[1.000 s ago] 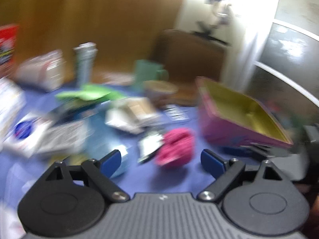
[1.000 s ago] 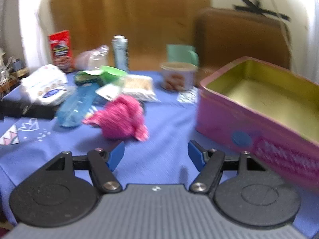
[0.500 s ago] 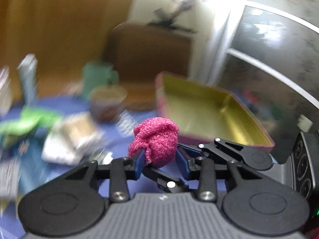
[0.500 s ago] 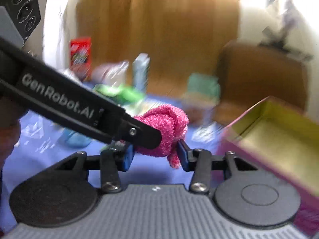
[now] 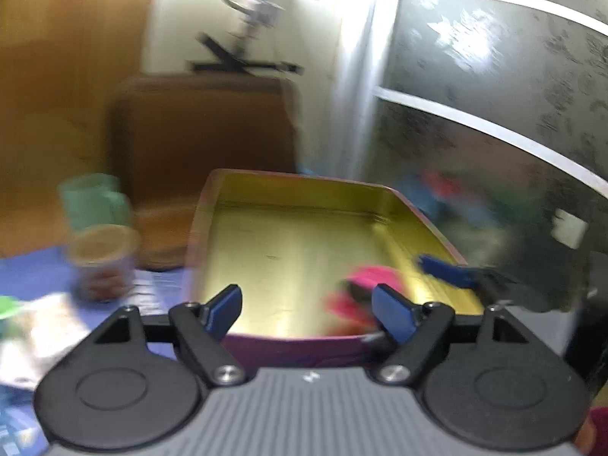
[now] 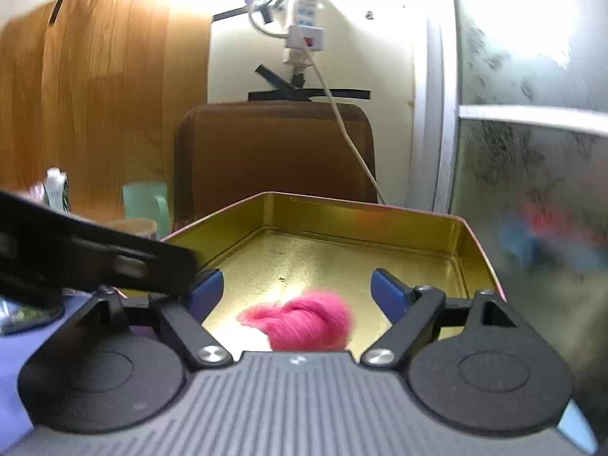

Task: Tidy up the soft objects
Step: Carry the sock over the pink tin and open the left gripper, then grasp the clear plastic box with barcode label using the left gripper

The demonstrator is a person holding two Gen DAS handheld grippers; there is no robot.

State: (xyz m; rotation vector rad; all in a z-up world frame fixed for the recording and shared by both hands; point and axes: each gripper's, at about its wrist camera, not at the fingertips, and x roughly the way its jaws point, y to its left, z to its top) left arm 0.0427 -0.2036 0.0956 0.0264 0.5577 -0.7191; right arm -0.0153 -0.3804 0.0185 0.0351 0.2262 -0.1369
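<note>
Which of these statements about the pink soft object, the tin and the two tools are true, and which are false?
1. The pink soft object is inside the tin. True.
2. The right tool is shut on the pink soft object. False: its fingers are spread, with the object loose between them.
3. The left tool is open. True.
4. The tin is gold inside. True.
5. The green mug stands inside the tin. False: it stands outside, on the tin's left side.
6. The tin is full of soft objects. False: only the pink one shows in it.
</note>
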